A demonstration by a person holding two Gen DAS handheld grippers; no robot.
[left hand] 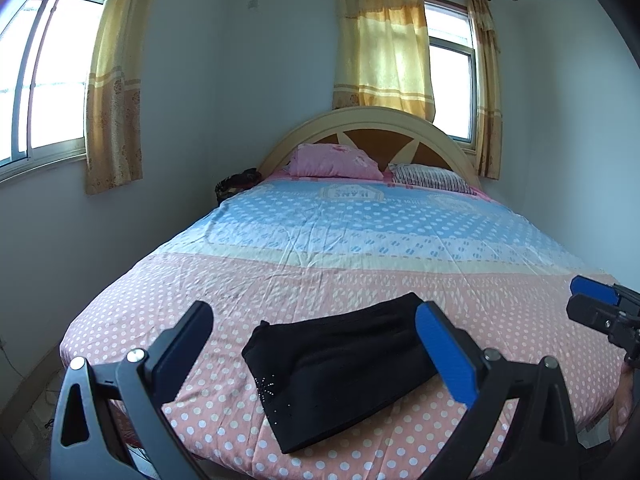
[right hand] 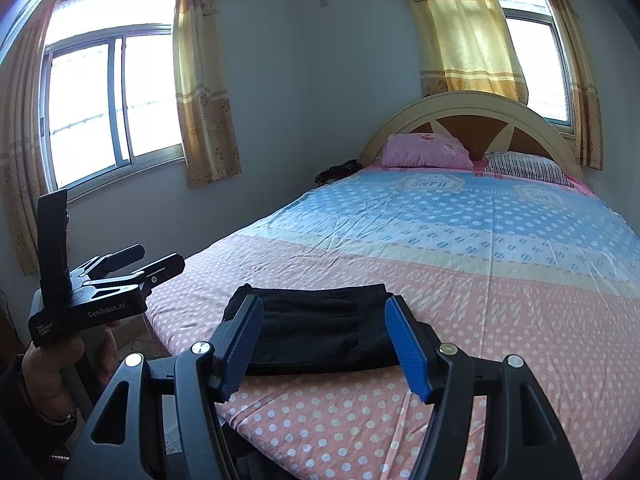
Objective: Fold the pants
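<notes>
The black pants (left hand: 340, 372) lie folded into a soft, thick rectangle near the foot of the bed (left hand: 360, 240), on its dotted pink sheet. Only the left view shows their small rhinestone pattern; only the right shows a hand (right hand: 48, 376) gripping the left gripper (right hand: 154, 260). Both it and the right gripper (right hand: 326, 344) hang spread and empty

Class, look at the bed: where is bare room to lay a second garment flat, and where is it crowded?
Free: the wide pink-and-blue polka-dot sheet between the folded black pants and the pillows. Crowded: the foot edge, where the pants lie, and the head end, with the pink pillow and the striped pillow against the arched wooden headboard.
</notes>
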